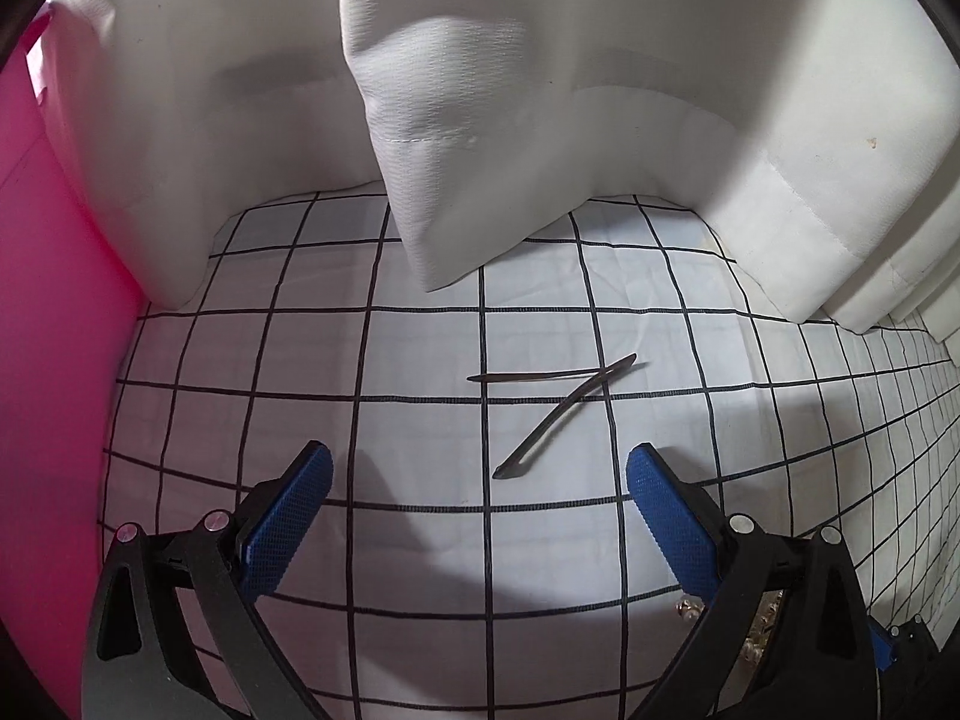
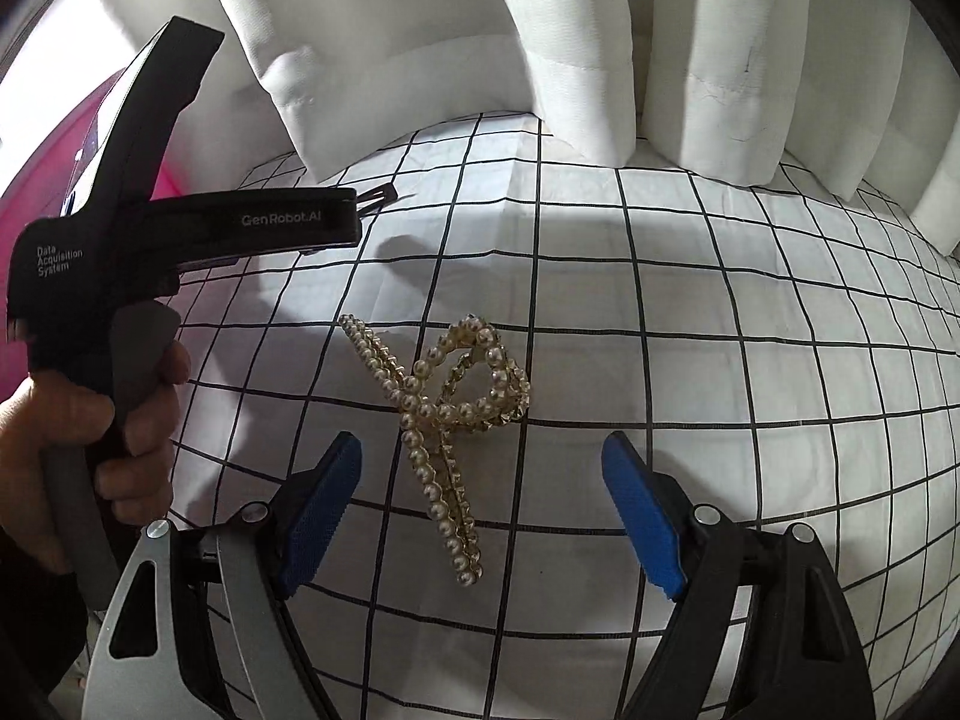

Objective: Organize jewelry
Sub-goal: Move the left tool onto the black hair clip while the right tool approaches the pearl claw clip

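Note:
A thin dark metal hair clip [image 1: 555,405] lies on the white cloth with black grid lines [image 1: 300,360], just ahead of my left gripper [image 1: 477,483], which is open and empty with blue pads. A gold claw clip set with pearls [image 2: 447,420] lies on the same cloth [image 2: 720,330], between and just ahead of the fingers of my right gripper [image 2: 480,501], which is open and empty. The left gripper's black body [image 2: 180,228] shows in the right wrist view at the left, held by a hand, with the dark clip's end [image 2: 378,195] beyond its tip.
White curtain folds [image 1: 468,120] hang along the back of the cloth and also show in the right wrist view [image 2: 570,48]. A pink wall or container [image 1: 54,330] stands at the left. A bit of the pearl clip [image 1: 750,630] peeks behind my left gripper's right finger.

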### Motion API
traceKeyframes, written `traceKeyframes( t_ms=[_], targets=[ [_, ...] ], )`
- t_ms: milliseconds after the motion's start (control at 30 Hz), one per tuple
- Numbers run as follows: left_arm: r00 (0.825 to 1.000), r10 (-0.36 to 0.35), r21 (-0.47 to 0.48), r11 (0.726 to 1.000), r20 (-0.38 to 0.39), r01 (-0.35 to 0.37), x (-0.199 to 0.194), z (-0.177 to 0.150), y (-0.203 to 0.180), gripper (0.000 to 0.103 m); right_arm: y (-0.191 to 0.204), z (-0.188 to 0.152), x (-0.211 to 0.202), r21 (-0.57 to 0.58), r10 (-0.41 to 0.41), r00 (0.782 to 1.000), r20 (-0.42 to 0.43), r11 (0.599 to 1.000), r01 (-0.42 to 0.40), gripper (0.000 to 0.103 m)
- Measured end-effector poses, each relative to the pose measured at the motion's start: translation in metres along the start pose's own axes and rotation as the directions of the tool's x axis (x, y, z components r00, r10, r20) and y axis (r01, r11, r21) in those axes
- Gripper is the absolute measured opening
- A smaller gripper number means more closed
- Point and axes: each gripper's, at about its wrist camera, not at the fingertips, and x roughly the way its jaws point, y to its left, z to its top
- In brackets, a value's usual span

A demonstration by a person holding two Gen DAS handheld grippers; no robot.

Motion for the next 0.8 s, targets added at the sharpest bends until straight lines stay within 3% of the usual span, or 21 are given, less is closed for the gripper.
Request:
traceKeyframes(
  t_ms=[533,800],
  targets=[
    [0.999,0.020,0.040,0.999,0.041,-0.021,0.020,0.008,-0.012,0.098,0.020,0.006,0.022,-0.107,-0.094,0.994,0.046,0.989,0.099,0.080],
    [0.997,0.022,0.045,0.999,0.070,-0.025,0.023,0.012,-0.016,0.097,0.027,0.005,0.027,-0.127,-0.102,0.991,0.092,0.985,0.113,0.081]
  ],
)
